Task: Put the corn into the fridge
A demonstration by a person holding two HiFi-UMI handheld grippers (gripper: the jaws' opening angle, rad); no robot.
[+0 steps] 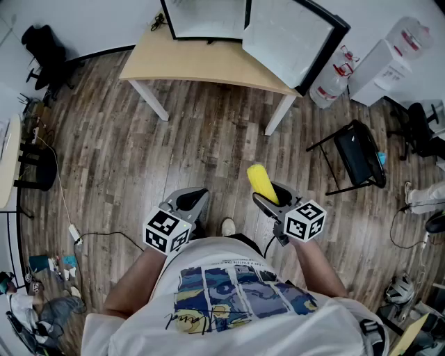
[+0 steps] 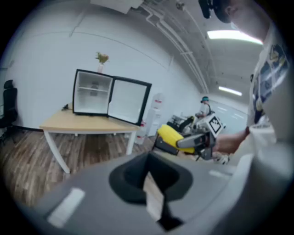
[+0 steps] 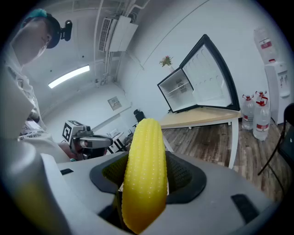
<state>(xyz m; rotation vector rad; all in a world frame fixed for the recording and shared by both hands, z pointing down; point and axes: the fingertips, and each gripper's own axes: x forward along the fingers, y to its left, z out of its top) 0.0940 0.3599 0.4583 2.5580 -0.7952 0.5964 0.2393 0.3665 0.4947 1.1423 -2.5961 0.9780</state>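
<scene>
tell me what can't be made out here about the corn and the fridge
- Corn, lower end: in the right gripper view it is buried between the fingers of the right gripper.
- Fridge, interior: in the head view the picture's top edge cuts it off.
- Shelves: in the left gripper view they are too small and soft to tell whether anything lies on them.

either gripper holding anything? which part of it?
The right gripper holds the corn by its lower end; most of the cob sticks out past the jaws. The left gripper is shut and empty.
</scene>
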